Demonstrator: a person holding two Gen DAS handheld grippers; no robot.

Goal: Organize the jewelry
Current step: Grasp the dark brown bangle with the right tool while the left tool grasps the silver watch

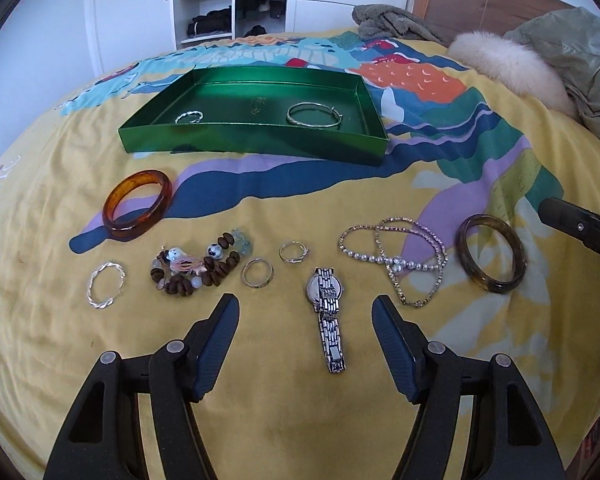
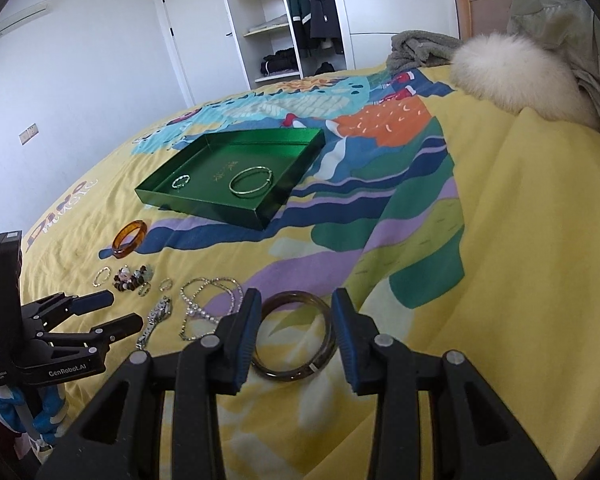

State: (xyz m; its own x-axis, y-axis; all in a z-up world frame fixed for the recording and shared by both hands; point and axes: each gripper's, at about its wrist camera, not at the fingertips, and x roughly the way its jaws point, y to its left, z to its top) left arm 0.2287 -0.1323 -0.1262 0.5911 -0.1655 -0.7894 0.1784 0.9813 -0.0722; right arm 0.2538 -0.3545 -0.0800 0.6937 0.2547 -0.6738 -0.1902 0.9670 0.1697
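Spread over a yellow patterned bed (image 1: pixel 260 420): green tray (image 1: pixel 252 142) as landmark. Just before it, amber bangle (image 1: pixel 137 204); nearer still, twisted silver hoop (image 1: pixel 105 285), bead bracelet (image 1: pixel 198 266), two rings, silver watch (image 1: pixel 328 312), pearl necklace (image 1: pixel 396 258), dark bangle (image 1: pixel 493 254). Beyond the tray, fur-trimmed coat (image 1: pixel 512 66).

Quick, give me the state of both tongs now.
Left tongs: open, holding nothing.
Right tongs: open, holding nothing, dark bangle between the fingers.

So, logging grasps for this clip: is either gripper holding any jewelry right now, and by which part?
Nothing is held: left gripper and right gripper are both open and empty.
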